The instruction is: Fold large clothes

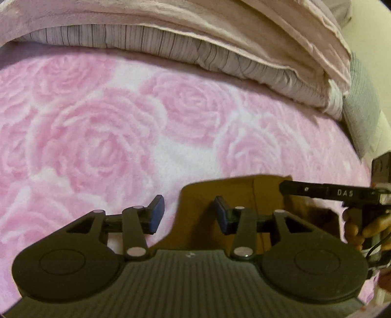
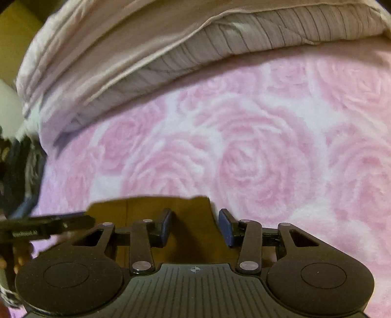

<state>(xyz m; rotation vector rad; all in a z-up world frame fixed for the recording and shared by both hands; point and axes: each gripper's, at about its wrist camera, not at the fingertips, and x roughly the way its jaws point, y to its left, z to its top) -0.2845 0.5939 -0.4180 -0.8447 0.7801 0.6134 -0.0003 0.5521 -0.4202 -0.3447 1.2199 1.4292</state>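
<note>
A brown garment (image 1: 244, 193) lies flat on the pink rose blanket (image 1: 97, 137), low in both wrist views. My left gripper (image 1: 189, 215) hovers over the garment's left edge, with its blue pads (image 1: 156, 212) apart and nothing pressed between them. My right gripper (image 2: 195, 227) is over the garment's (image 2: 146, 208) right edge, which runs between its spread blue pads (image 2: 226, 228). The right gripper's black finger (image 1: 317, 193) and the hand holding it (image 1: 361, 230) show at the right of the left wrist view. The left gripper's finger (image 2: 48, 225) shows at the left of the right wrist view.
A folded striped quilt (image 1: 171, 46) under pale pink bedding (image 1: 220, 17) lies along the far side of the blanket (image 2: 244, 159). A grey pillow (image 1: 359, 117) sits at the far right by the wall. Dark clutter (image 2: 19, 171) stands off the bed's left edge.
</note>
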